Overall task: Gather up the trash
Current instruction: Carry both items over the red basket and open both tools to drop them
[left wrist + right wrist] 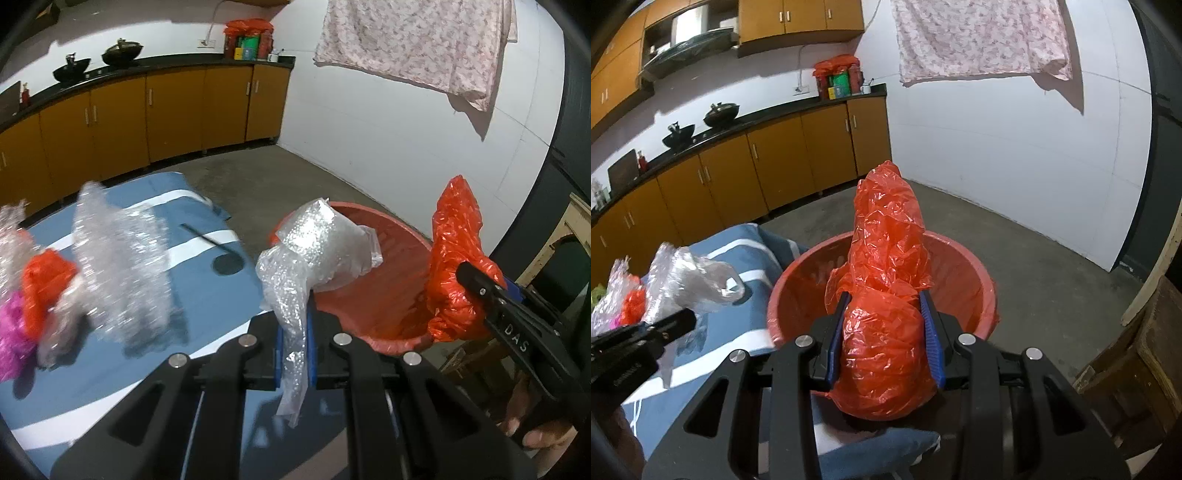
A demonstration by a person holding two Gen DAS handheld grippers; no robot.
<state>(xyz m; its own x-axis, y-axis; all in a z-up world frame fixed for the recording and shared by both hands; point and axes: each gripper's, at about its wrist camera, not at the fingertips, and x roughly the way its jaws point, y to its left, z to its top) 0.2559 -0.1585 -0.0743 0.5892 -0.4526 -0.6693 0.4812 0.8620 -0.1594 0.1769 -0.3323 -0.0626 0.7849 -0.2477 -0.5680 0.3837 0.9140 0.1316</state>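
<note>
We are gripping bubble wrap (295, 332) in the left gripper (294, 354) and a red bag (882, 332) in the right gripper (884, 339), probably over the red basin (975, 258); we should be centring both before letting go.

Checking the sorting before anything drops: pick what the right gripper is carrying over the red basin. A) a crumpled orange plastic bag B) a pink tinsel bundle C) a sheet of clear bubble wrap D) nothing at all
A: in the right wrist view the right gripper has its blue pads pressed on both sides of a crumpled orange plastic bag, held above the red basin.
</note>
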